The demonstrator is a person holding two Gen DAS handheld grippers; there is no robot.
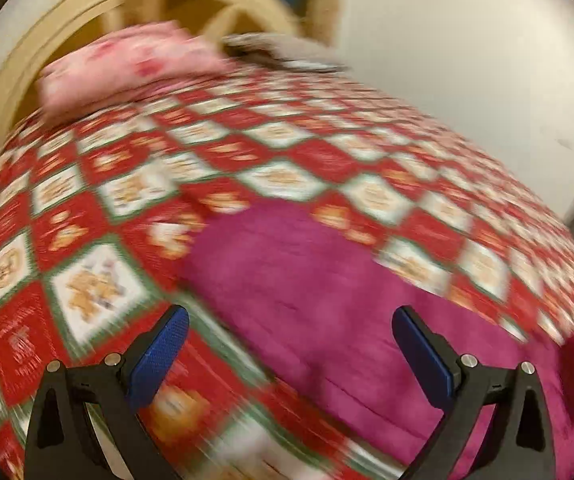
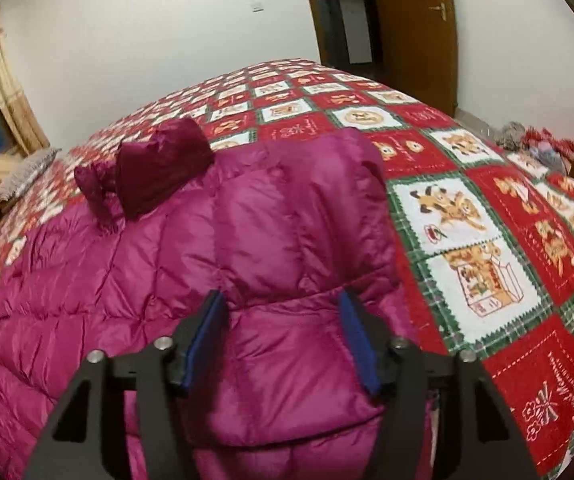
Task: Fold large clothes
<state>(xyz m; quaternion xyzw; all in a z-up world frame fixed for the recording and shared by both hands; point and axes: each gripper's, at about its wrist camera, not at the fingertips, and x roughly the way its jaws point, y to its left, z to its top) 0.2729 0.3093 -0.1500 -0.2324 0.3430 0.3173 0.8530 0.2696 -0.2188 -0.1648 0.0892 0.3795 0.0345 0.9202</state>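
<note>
A magenta quilted down jacket (image 2: 215, 248) lies on a bed with a red, white and green patchwork quilt (image 2: 467, 216). Its darker maroon hood or collar (image 2: 155, 168) is bunched at the far end. My right gripper (image 2: 283, 308) is partly open, with a puffy fold of the jacket between its blue pads (image 2: 357, 336); whether they squeeze it is unclear. In the blurred left wrist view, the jacket (image 1: 327, 300) lies ahead and to the right. My left gripper (image 1: 291, 320) is wide open and empty, above the jacket's left edge and the quilt (image 1: 127, 200).
A pink pillow (image 1: 127, 68) and a grey cushion (image 1: 287, 52) lie by the cream headboard (image 1: 27, 60). A white wall runs along the bed's far side. A wooden door (image 2: 415, 28) stands beyond the bed's foot. Loose clothes (image 2: 535, 140) lie at the far right.
</note>
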